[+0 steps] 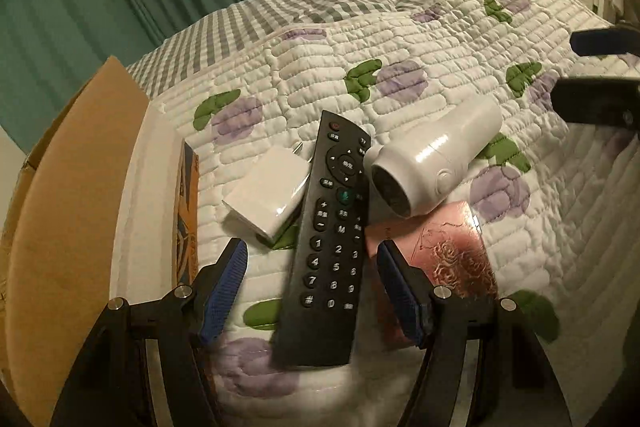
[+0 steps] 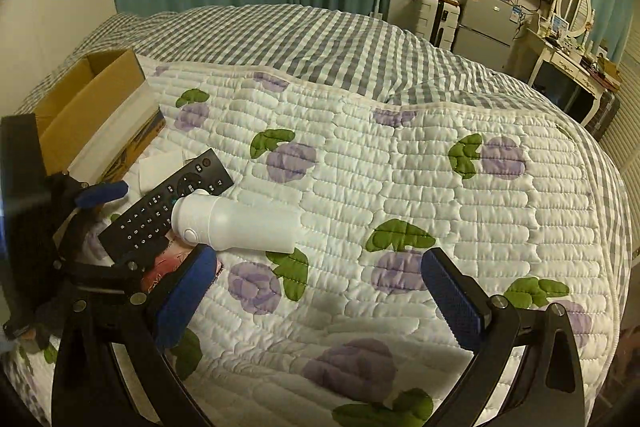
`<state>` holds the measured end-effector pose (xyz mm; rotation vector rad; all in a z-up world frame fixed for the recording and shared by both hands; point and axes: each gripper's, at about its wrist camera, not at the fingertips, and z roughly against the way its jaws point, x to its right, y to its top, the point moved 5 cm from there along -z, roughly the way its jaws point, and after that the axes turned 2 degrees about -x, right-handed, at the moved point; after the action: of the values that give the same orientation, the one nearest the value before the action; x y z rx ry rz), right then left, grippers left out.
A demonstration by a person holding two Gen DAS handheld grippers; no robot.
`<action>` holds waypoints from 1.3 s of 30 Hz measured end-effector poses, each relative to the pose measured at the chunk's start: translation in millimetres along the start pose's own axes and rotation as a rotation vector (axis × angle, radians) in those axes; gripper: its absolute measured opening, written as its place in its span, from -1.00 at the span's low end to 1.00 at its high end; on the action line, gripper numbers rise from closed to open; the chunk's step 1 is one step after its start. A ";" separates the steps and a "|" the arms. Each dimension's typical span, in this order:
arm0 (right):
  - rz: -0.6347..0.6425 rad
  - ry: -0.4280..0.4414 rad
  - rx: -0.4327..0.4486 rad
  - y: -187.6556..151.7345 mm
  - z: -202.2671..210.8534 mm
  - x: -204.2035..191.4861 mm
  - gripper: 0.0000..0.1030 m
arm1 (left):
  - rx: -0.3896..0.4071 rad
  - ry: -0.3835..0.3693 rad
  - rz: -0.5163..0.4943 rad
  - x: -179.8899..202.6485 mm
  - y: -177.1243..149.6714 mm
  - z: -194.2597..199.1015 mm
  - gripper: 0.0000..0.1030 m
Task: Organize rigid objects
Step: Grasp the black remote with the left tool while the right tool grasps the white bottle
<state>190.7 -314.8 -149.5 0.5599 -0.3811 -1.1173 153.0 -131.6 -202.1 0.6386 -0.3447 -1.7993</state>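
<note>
a: left tongs (image 1: 312,287)?
b: spread, straddling the black tv remote (image 1: 328,239), pads clear of its sides; lined up for a pinch, i judge.
a: the remote's position?
b: on the quilted bed (image 1: 440,75), leaning across the white charger (image 1: 268,195) and pink box (image 1: 448,247), beside the cardboard box (image 2: 88,95).
a: right tongs (image 2: 316,299)?
b: spread, empty, near the white lint shaver (image 2: 236,223).
</note>
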 end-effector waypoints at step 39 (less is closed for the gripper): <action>0.339 0.125 -0.112 17.5 -63.7 -60.2 -0.08 | -0.113 -0.128 0.179 2.0 6.2 -9.8 -0.57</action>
<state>214.7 -239.3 -190.8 0.4442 -0.2896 -0.7685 163.1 -134.6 -207.3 0.4015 -0.3713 -1.6786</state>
